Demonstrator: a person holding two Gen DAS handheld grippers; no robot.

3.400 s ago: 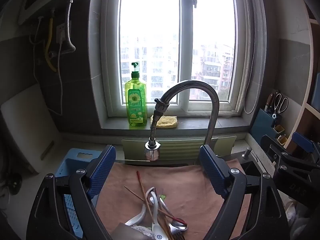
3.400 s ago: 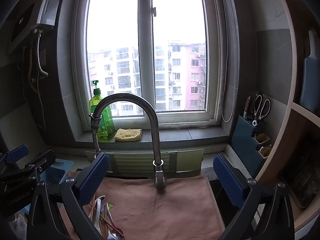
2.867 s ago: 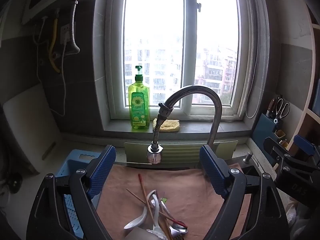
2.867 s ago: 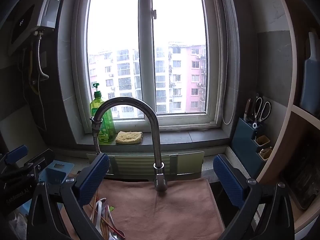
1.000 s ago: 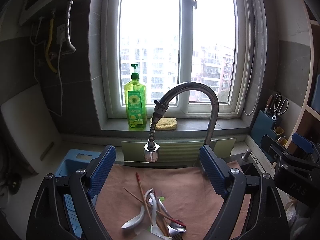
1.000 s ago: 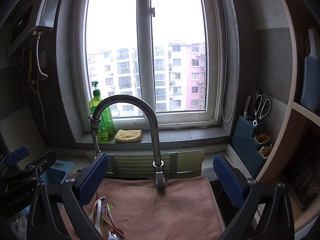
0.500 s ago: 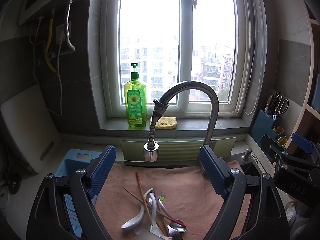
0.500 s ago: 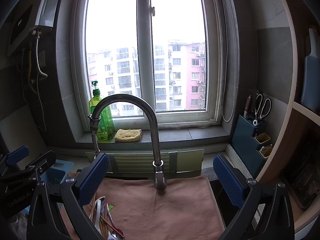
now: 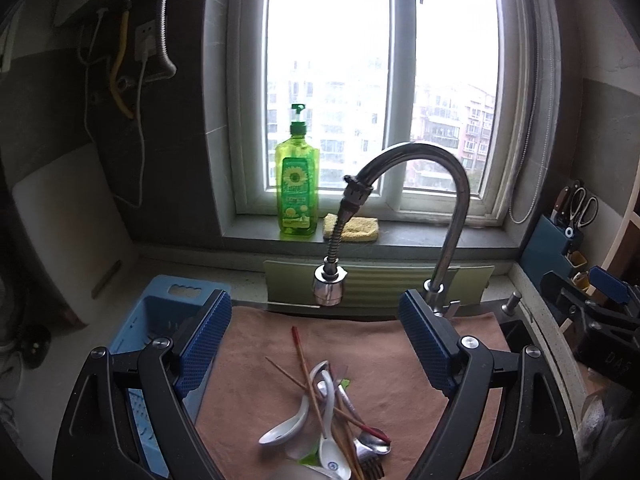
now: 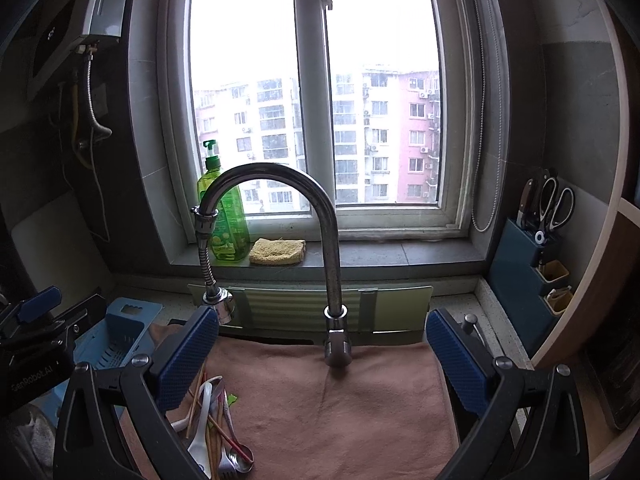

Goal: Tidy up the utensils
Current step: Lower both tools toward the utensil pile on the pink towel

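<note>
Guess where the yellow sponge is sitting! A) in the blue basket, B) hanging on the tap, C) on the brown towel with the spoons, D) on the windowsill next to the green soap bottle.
D: the yellow sponge lies flat on the windowsill, just right of the green soap bottle, well above the brown towel where the spoons and chopsticks are piled.

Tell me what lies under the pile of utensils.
The pile of utensils, spoons and chopsticks, lies on a pinkish-brown towel spread in front of the faucet. A green scrap peeks from beneath. What the towel covers is hidden. Both grippers are open and empty.
</note>
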